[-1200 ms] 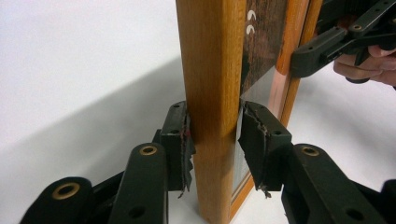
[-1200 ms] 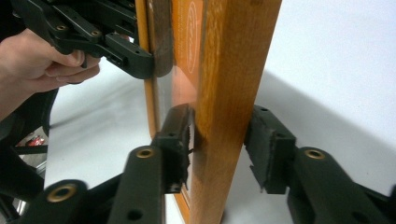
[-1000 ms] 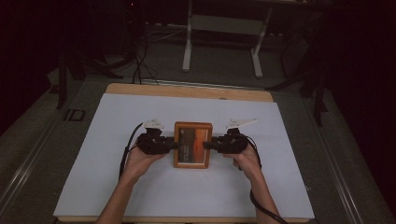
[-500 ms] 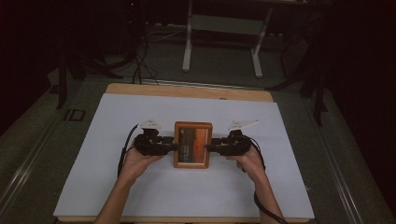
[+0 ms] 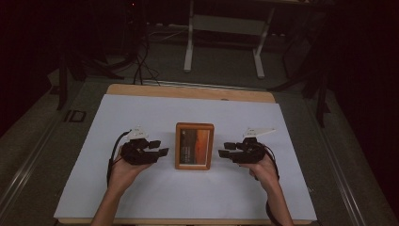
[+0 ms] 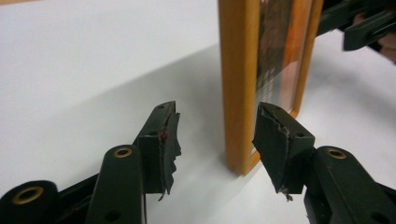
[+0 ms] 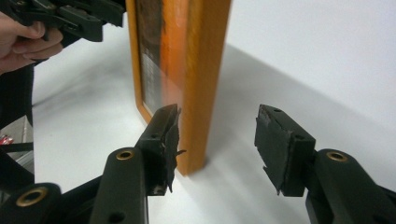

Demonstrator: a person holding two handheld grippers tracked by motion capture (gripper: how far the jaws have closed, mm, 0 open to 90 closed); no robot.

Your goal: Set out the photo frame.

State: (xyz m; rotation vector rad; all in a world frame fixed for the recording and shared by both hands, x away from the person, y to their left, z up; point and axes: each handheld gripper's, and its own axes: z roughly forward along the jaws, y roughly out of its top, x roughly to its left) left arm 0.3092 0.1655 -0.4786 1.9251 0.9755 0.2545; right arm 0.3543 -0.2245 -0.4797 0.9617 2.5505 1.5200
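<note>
A wooden picture frame [image 5: 194, 146] with an orange and dark picture stands upright on its lower edge in the middle of the white table cover [image 5: 141, 113], facing the person. My left gripper [image 5: 161, 147] is just left of it, and my right gripper [image 5: 222, 149] just right of it. Both point at the frame's side edges with a small gap. In the left gripper view the frame's edge [image 6: 238, 84] rises ahead of my left gripper [image 6: 217, 140]. The right gripper view shows the other edge [image 7: 201, 70] beyond my right gripper [image 7: 217, 140]. Both pairs of jaws have just been opening, with nothing between them.
The white cover lies on a wooden board [image 5: 188, 92]. Dark floor, cables and a metal stand [image 5: 223, 28] lie beyond the far edge. The other gripper [image 6: 359, 28] shows past the frame in the left gripper view, as does the left one [image 7: 88, 18] in the right gripper view.
Both grippers let go of the frame's sides and drew apart, left one leftward and right one rightward. The frame stays standing where it was.
</note>
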